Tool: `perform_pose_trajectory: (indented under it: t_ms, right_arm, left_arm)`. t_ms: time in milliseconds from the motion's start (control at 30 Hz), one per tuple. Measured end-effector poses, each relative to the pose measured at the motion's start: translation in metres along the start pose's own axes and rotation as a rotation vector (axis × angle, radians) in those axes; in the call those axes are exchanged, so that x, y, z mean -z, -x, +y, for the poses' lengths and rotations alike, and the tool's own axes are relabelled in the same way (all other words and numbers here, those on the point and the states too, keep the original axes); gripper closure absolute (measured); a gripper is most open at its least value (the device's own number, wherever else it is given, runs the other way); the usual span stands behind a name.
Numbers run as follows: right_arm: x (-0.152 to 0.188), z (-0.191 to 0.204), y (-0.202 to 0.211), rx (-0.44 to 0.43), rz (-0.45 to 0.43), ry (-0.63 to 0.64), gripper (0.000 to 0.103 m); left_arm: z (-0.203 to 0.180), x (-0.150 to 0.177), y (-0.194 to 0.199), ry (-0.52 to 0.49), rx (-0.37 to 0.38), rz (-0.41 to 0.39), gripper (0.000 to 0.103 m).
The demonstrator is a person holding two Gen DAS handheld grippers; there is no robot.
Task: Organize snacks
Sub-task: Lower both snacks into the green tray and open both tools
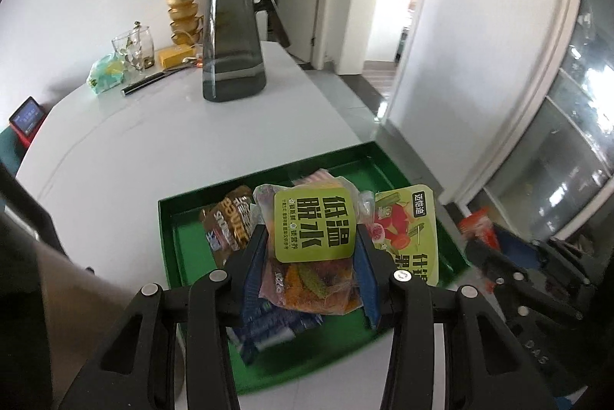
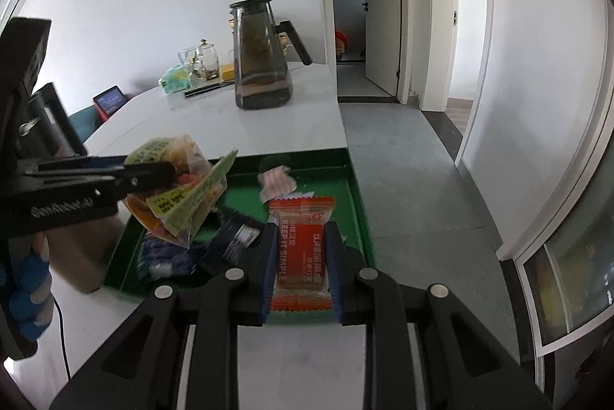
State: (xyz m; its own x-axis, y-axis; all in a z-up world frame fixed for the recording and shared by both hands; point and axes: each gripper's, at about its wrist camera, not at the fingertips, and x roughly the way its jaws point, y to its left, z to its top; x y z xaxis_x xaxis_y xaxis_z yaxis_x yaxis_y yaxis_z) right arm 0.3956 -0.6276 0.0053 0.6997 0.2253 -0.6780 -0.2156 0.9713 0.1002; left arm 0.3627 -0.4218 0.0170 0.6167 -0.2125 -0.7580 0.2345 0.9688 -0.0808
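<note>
Both grip: left gripper clamps a dried-vegetable bag, right gripper an orange snack packet, above the green tray's table-edge corner.

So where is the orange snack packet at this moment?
The orange snack packet is clamped in the right tool, at the bottom centre of the right wrist view, held over the near right part of the green tray.
</note>
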Motion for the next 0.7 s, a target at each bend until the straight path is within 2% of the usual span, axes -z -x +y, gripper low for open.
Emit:
perform_pose_trajectory:
  t_ms: [200, 400, 700]
  right_arm:
    - [-0.005, -0.006, -0.034, -0.011, 0.013, -0.013, 0.072]
    - [0.006, -0.002, -0.064, -0.013, 0.060, -0.009, 0.072]
    - [0.017, -0.003, -0.086, -0.011, 0.106, -0.015, 0.072]
  left_arm:
    - [0.004, -0.002, -0.029, 0.003, -0.056, 0.014, 0.065]
    - [0.004, 0.000, -0.044, -0.014, -0.092, 0.016, 0.065]
    - [0.004, 0.000, -0.056, -0.009, -0.080, 0.016, 0.064]
